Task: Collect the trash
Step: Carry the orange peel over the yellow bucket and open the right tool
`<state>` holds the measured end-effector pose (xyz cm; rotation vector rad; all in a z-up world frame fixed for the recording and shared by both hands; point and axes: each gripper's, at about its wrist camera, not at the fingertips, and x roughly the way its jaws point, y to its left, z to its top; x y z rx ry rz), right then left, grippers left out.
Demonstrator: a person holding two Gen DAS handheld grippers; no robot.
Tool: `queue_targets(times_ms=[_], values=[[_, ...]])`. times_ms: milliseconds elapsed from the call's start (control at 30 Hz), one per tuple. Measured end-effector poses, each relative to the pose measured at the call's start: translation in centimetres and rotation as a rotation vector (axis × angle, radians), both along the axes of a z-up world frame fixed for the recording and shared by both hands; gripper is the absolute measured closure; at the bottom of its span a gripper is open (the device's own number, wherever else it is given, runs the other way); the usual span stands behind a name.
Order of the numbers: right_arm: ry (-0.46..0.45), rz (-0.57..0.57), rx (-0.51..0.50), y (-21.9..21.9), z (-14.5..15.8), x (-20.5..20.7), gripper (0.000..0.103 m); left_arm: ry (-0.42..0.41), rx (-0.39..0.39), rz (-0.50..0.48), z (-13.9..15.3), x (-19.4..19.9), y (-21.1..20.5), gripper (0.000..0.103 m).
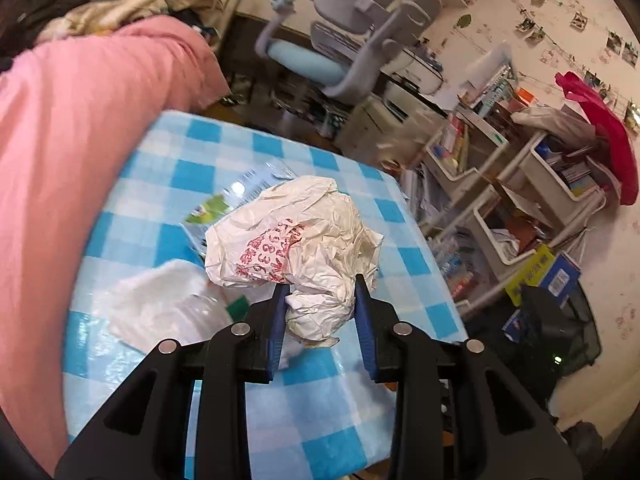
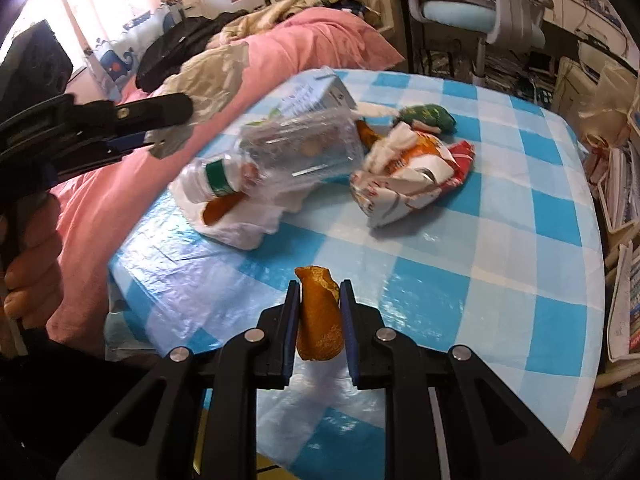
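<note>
The left gripper [image 1: 320, 300] was clamped on a crumpled white wrapper [image 1: 292, 236], held above the checked table [image 1: 328, 400]. The right gripper [image 2: 320, 300] had pinched an orange peel [image 2: 320, 320] tight, low over the table's near edge. A crushed bottle [image 2: 280, 156] and a snack bag [image 2: 412, 184] lay farther back.

Both wrist views look steeply down, close (fisheye), sharing the checked table [image 1: 328, 400].
</note>
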<state>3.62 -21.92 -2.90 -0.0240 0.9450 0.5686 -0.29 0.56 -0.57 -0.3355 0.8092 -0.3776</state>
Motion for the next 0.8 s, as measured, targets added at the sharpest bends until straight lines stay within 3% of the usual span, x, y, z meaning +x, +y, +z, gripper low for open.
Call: queue_targets(times_ms=[167,300,533,700,733,767,800], values=[[-0.049,0.078,0.029,1.4,1.1,-1.2,0.082,-0.05,0.108,0.027,0.7,-0.8,-0.4,0.073],[-0.071,0.191,0.066,2.8,1.9,-2.6,0.082,-0.073,0.145,0.041,1.1,-1.3,-0.4,0.073],[-0.029,0.477,0.105,6.3,1.8,-5.8,0.082,-0.085,0.177,0.064,1.5,-1.7,0.0,0.073],[0.042,0.614,0.067,8.2,0.4,-7.7,0.08,-0.094,0.212,0.061,1.5,-2.1,-0.6,0.073],[0.063,0.636,0.059,8.5,0.1,-8.0,0.071,-0.096,0.218,0.061,1.5,-2.1,-0.6,0.073],[0.057,0.637,0.042,8.6,0.0,-8.2,0.056,-0.098,0.221,0.061,1.6,-2.2,-0.7,0.073],[0.046,0.633,0.033,8.6,0.0,-8.4,0.05,-0.099,0.221,0.062,1.6,-2.2,-0.6,0.073]])
